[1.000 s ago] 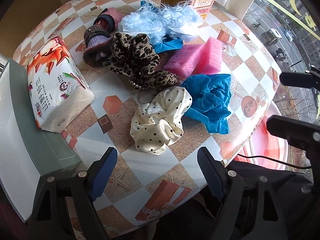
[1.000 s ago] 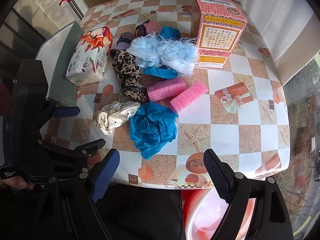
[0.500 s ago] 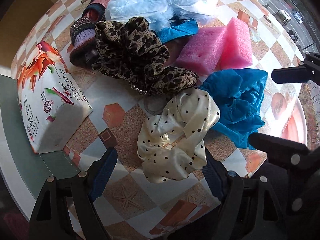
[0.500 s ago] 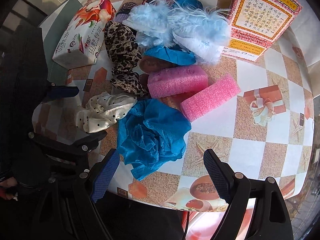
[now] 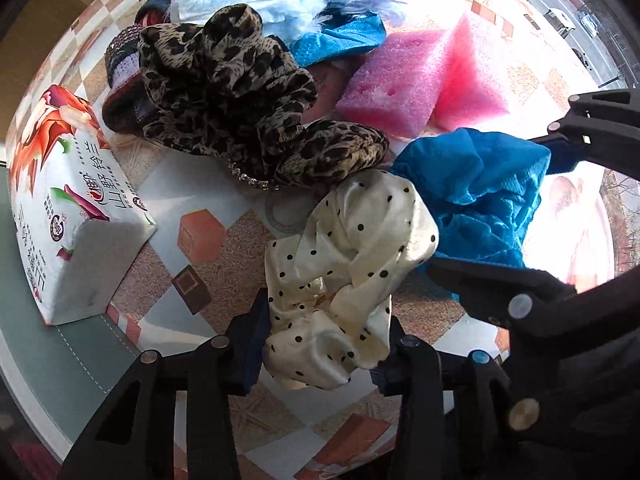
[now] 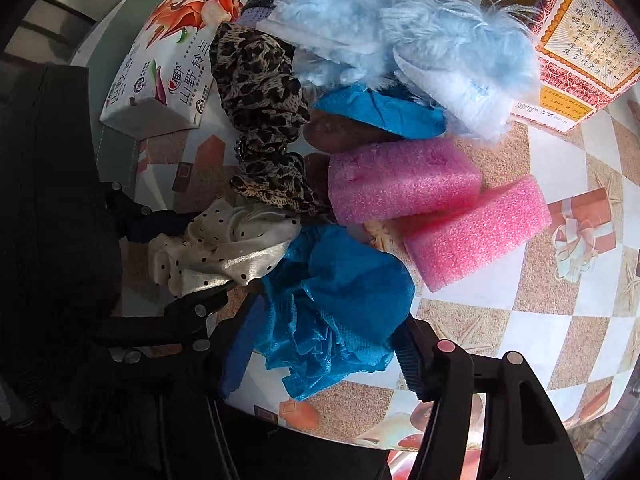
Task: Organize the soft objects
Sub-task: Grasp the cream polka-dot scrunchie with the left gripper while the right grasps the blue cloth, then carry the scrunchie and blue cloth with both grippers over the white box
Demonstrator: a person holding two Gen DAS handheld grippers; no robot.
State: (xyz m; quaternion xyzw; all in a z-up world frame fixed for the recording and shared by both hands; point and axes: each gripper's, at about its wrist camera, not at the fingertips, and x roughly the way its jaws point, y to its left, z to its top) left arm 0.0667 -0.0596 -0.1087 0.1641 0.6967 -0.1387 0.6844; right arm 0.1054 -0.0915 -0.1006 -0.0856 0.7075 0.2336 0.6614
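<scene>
**Op 1:** 2 grabs at once is how I read this step. My left gripper (image 5: 316,344) points straight down, and its jaws have just been closing with the cream polka-dot scrunchie (image 5: 344,276) between them; the pads look pressed into the fabric on both sides.

**Op 2:** And your right?

**Op 1:** My right gripper (image 6: 324,344) is tipped steeply down over the blue crumpled cloth (image 6: 336,300), at 3 o'clock from the scrunchie. Its jaws have just been closing too, with the cloth between them. Both pads touch the bunched edges, though I can't tell how firmly.

**Op 2:** Where's everything else?

**Op 1:** At 12 o'clock from both: leopard scrunchie (image 5: 240,92), pink foam blocks (image 6: 404,180), pale blue fluffy things (image 6: 400,28). Tissue pack (image 5: 68,200) sits at 9 o'clock.

**Op 2:** Next?

**Op 1:** I'd finish squeezing, then lift straight up, gently, so neither piece drags its neighbour across the checked table (image 6: 560,312).
</scene>
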